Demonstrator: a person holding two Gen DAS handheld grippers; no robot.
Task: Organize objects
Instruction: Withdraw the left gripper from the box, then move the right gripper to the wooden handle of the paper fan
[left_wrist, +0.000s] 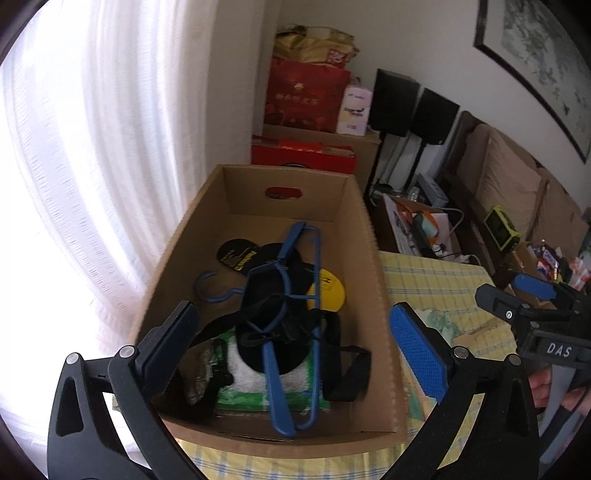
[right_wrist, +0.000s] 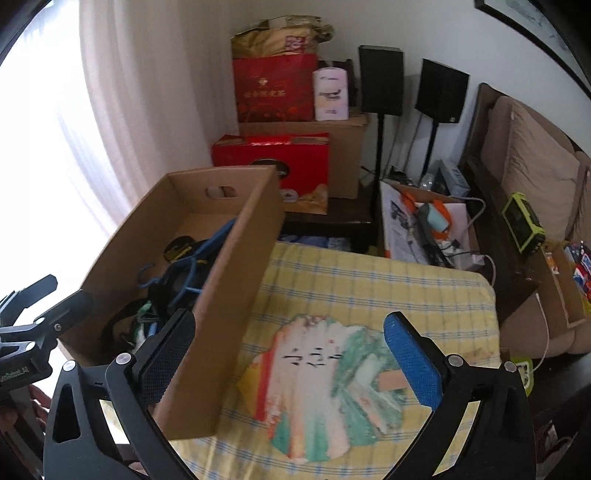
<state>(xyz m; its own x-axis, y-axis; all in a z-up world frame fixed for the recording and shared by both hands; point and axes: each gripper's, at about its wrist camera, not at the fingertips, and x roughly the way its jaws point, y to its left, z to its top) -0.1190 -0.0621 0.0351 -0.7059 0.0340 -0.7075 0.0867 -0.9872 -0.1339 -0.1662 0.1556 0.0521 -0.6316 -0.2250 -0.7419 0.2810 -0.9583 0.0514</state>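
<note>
Both claws are spread wide and empty: the left gripper (left_wrist: 299, 354) is held over the cardboard box (left_wrist: 373, 258) at frame centre, where a blue hanger (left_wrist: 291, 325) lies; the right gripper (right_wrist: 291, 363) is held over a painted fan (right_wrist: 325, 384).

White letters "DAS" stand on the right gripper (left_wrist: 535, 295) body, at the frame's right edge.

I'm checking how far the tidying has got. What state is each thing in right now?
Cardboard box: open-topped, partly filled.
Blue hanger: lying in the box on top of the black straps.
Paper fan: flat on the checked cloth, outside the box.
Left claw: open, empty, over the box.
Right claw: open, empty, over the fan.
</note>
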